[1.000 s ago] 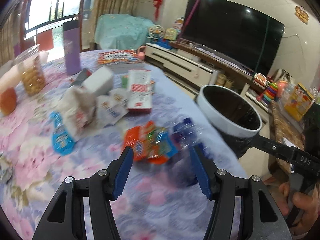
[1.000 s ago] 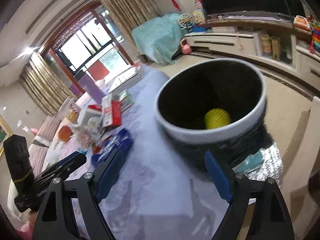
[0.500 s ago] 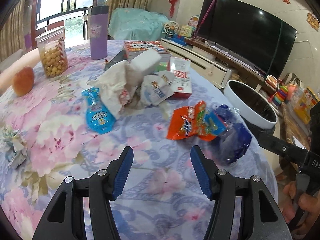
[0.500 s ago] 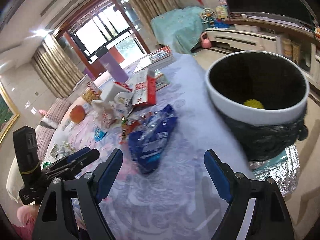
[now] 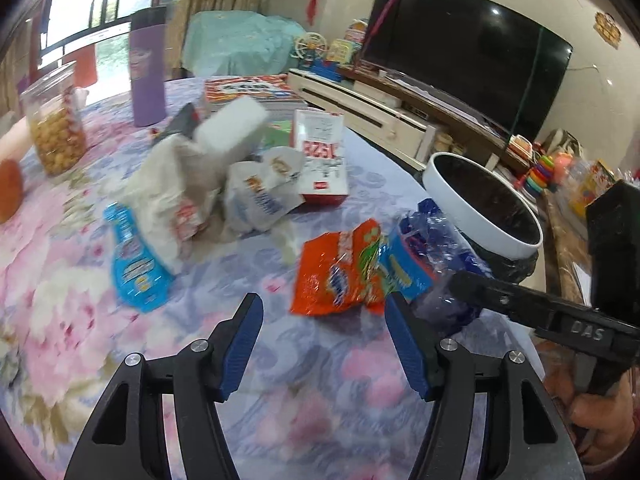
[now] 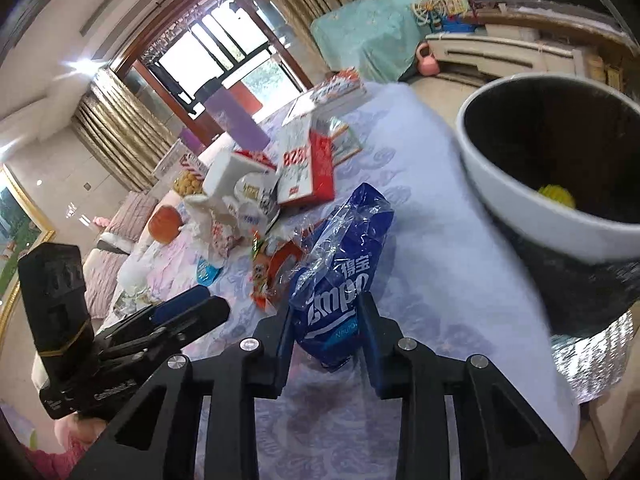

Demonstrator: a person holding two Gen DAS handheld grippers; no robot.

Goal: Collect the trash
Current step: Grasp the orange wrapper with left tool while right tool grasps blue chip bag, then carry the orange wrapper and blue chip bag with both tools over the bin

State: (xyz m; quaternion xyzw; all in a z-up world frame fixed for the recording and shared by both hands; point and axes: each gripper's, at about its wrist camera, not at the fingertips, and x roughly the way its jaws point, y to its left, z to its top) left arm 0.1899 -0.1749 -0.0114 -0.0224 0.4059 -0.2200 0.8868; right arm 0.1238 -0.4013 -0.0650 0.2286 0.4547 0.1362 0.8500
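Closing on the blue tissue wrapper [image 6: 340, 280] at its near end, the right gripper [image 6: 326, 334] is pinching light, crinkly, slippery film — the bin [image 6: 560, 208] is waiting at two o'clock, the left gripper [image 5: 322, 344] is gaping empty.

Right tongs [image 6: 325, 320] angled down, jaws closing with a blue wrapper [image 6: 344, 276] between them, left tongs [image 5: 322, 340] angled down, jaws opening with nothing between them

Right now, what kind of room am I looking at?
Most likely a family living room: a large black flat-screen television above a low white media cabinet, gold pleated curtains, and a floral-clothed table strewn with wrappers.
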